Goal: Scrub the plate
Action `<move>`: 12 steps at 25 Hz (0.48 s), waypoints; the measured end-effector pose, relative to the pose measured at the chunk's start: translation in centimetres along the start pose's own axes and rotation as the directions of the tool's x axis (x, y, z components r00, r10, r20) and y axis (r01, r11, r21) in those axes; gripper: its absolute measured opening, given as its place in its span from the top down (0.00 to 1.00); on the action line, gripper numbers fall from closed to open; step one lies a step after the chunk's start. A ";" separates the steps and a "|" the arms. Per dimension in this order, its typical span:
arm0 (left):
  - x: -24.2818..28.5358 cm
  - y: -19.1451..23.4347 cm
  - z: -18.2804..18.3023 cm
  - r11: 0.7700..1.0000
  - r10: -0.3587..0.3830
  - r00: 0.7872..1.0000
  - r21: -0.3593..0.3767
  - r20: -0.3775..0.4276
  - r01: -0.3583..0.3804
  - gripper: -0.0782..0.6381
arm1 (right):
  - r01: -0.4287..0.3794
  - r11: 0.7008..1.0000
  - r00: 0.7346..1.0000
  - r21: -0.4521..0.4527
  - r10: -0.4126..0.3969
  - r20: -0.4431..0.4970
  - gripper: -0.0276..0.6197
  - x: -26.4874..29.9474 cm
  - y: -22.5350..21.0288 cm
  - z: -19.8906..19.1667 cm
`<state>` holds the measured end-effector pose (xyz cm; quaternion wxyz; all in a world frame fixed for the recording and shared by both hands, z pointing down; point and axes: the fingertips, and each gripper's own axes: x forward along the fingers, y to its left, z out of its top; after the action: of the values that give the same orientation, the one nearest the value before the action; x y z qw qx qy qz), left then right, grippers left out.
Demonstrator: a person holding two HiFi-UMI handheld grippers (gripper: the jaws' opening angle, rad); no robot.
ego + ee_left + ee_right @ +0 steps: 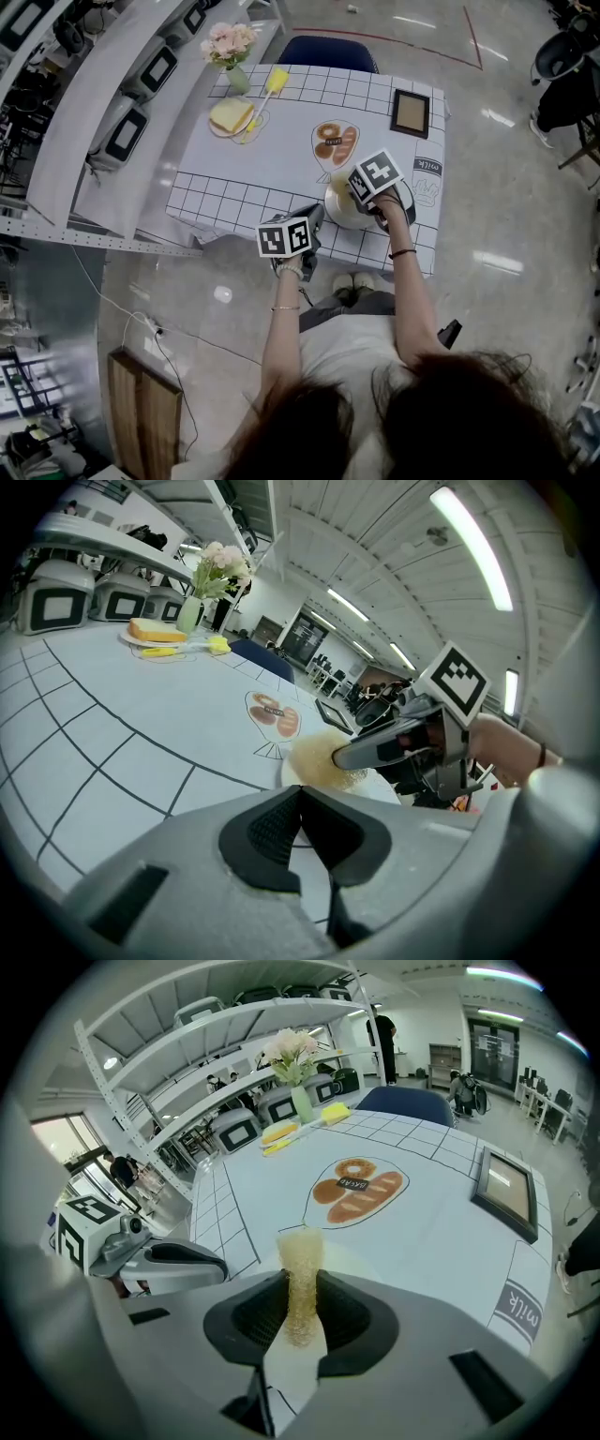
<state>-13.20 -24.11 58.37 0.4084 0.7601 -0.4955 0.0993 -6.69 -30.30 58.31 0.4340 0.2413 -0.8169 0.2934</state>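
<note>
Two grippers are busy: the right gripper clamps a scouring pad against the plate. The left gripper is closed, empty, and nearby. Scrubbing seems underway, not finished.

Bright ceiling strip lights; fisheye edges dark and bent.

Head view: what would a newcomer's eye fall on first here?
The right gripper pinches a yellowish scrubbing pad on the pale plate near the front edge of the table. The left gripper sits shut and empty beside it. Pink flowers stand at the far left corner.
</note>
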 end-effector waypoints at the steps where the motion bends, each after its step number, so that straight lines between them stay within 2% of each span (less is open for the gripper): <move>1: 0.0 0.0 0.1 1.000 0.000 1.000 0.001 0.001 0.000 0.88 | 0.004 1.000 1.000 0.002 -0.004 0.002 0.83 0.0 -0.1 0.0; 7: 0.3 -0.3 0.1 1.000 -0.007 1.000 0.004 0.012 0.007 0.88 | -0.004 1.000 1.000 0.027 0.003 0.024 0.83 0.1 -0.3 0.0; 12: 0.2 -0.7 0.9 1.000 -0.005 0.998 0.031 0.060 0.003 0.88 | -0.037 0.999 0.998 0.025 0.035 0.051 0.83 0.1 -0.3 -0.2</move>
<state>-12.77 -24.79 57.53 0.3817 0.7700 -0.5044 0.0830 -6.39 -30.41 58.54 0.4045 0.2396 -0.8280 0.3056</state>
